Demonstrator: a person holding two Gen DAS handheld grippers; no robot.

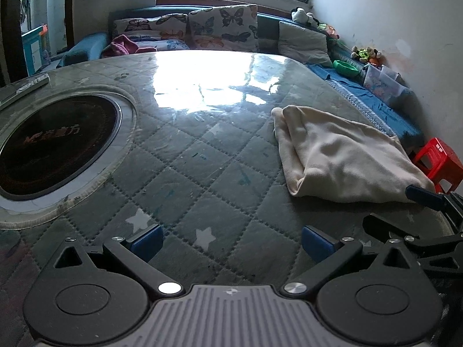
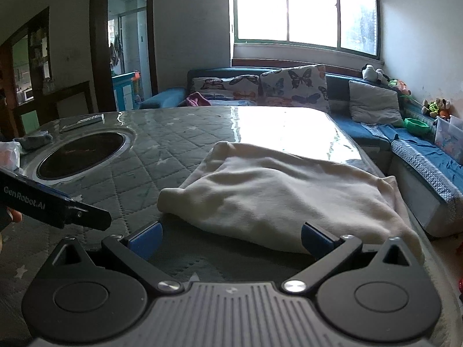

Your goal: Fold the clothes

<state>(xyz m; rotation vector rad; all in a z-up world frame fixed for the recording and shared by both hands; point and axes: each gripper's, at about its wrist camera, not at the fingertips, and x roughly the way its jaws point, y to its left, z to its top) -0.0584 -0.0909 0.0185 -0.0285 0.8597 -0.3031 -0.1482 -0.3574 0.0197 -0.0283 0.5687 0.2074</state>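
A cream cloth (image 1: 344, 156) lies folded into a rough square on the right side of the quilted grey-green table cover (image 1: 202, 173). In the right wrist view the cloth (image 2: 283, 193) lies just ahead of my right gripper (image 2: 231, 240), whose blue-padded jaws stand wide open and empty near its front edge. My left gripper (image 1: 231, 243) is open and empty over bare cover, to the left of the cloth. The right gripper's body shows at the right edge of the left wrist view (image 1: 434, 202).
A round dark cooktop (image 1: 55, 147) is set into the table at the left. A remote (image 1: 26, 86) lies at the far left edge. A blue sofa with butterfly cushions (image 2: 292, 86) runs behind and along the right. A red stool (image 1: 439, 162) stands by the table's right side.
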